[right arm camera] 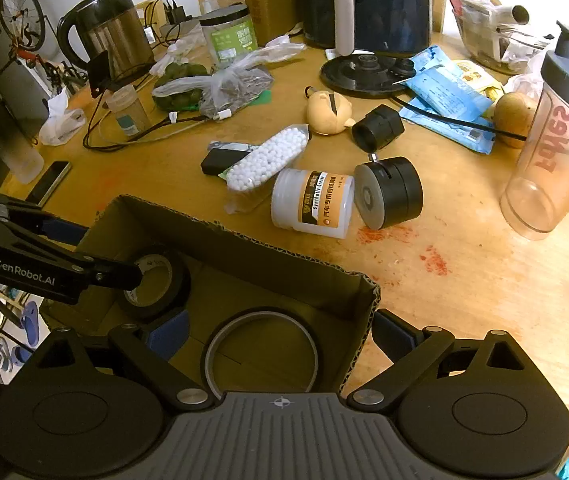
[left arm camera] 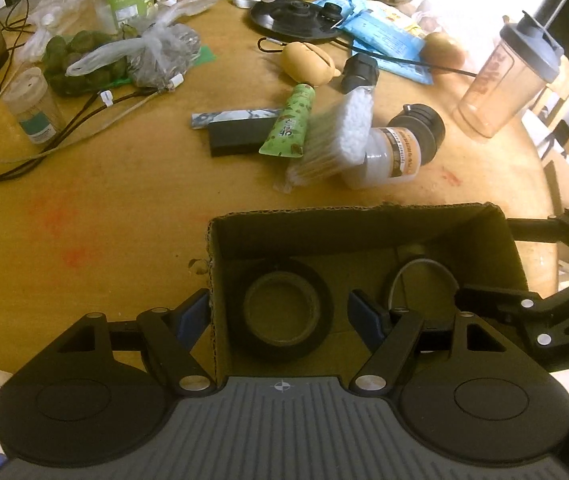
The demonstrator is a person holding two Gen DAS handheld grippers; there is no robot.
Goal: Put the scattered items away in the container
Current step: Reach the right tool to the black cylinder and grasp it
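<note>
**Container.** Cardboard box (left arm camera: 364, 232), open-topped, on a round wooden table (left arm camera: 104, 208). All places below are given relative to the box.

**Already inside.** Black tape roll (left arm camera: 286, 310), flat on the floor at the left-hand end. Thin grey-rimmed ring (right arm camera: 262, 346), flat at the right-hand end. Judged: two items tidied, most left.

**Left gripper** (left arm camera: 280, 316). Fingers spread wide, holding nothing; one blue pad (left arm camera: 194, 318) sits outside the left wall, the other inside, so the jaws straddle that wall with the tape roll between them. Judged: either steadying the box or just letting go of the roll.

**Right gripper** (right arm camera: 280, 338). Fingers likewise spread and empty, straddling the right-hand corner, one pad inside near the ring, one outside. Same judgement.

**Still outside, just beyond the far wall.** White grease jar (right arm camera: 312, 208) on its side; black caster wheel (right arm camera: 390, 192) touching it; bag of white pellets (right arm camera: 266, 160) leaning on the jar; green tube (left arm camera: 290, 122); black bar (left arm camera: 240, 138); small black cylinder (right arm camera: 378, 126); tan squishy toy (right arm camera: 328, 112). Clustered close, presumably for short reaches.

**Surface and room.** Tabletop scuffed with red marks (right arm camera: 432, 260). Farther off: shaker bottle (right arm camera: 556, 148), kettle (right arm camera: 104, 28), its base, cables, bagged produce, blue packets. A bicycle stands at the back.
</note>
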